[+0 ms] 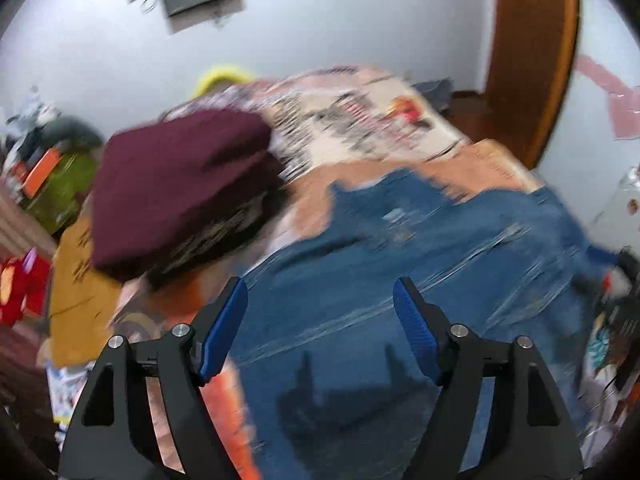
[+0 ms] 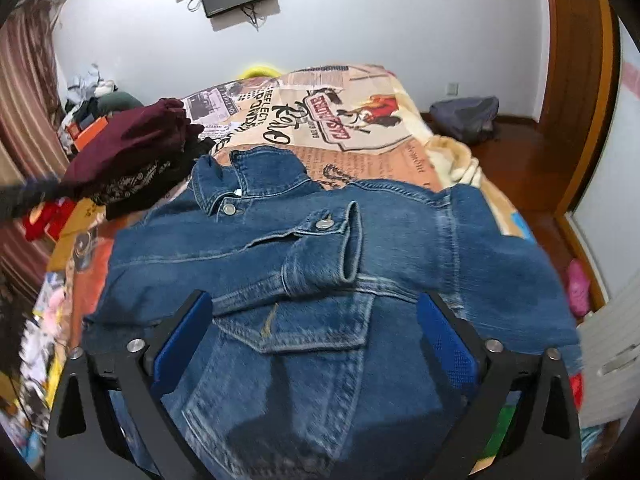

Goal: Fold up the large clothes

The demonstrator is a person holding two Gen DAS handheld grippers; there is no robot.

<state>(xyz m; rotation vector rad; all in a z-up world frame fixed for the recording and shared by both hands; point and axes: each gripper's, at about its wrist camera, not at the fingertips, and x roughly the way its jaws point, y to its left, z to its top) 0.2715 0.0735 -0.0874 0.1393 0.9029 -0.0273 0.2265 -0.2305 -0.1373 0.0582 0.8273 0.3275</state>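
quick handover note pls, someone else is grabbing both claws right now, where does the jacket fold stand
Left claw: open, empty, over the denim jacket; its view is blurred.
Right claw: open, empty, over the jacket's chest pocket.
Denim jacket: spread on the printed bedspread, collar at the far end, one sleeve folded across the front with its cuff lying on the chest.
Maroon garment: on a pile at the left of the bed, apart from the jacket.
Done: one sleeve folded in.
Left: the other sleeve, whose state I cannot tell, then folding the body.
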